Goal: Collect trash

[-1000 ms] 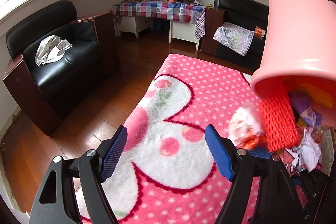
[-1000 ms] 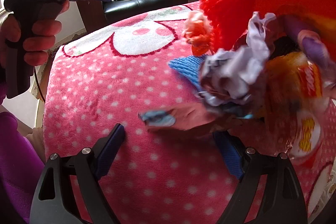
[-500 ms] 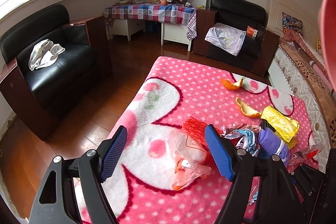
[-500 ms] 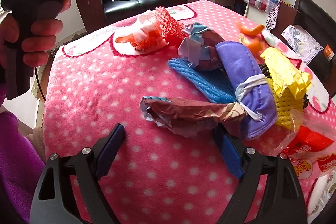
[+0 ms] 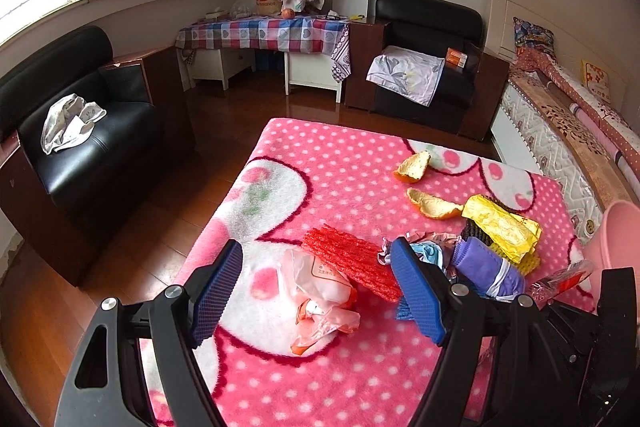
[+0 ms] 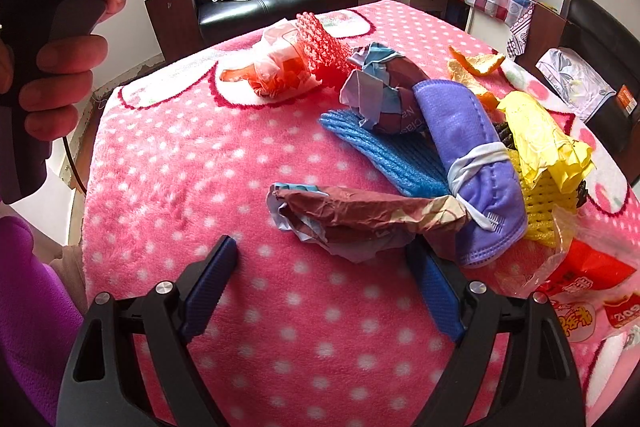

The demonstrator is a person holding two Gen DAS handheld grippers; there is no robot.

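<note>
Now the brown wrapper (image 6: 360, 215) lies just ahead of the released right hand-held gripper (image 6: 328, 291).

Each gripper, left (image 5: 316, 291) and right (image 6: 322, 289), has glossy black arms with silver screws and blue ribbed pads (image 6: 208, 289) on its jaws, the left one's pistol handle (image 6: 36, 75) bearing "GenRobot.AI" lettering and a thin black cable, beside a purple fleece sleeve (image 6: 28, 311).

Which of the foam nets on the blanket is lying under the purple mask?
The blue foam net: the purple mask lies across its end. The red net sits apart, by the plastic bag.
</note>
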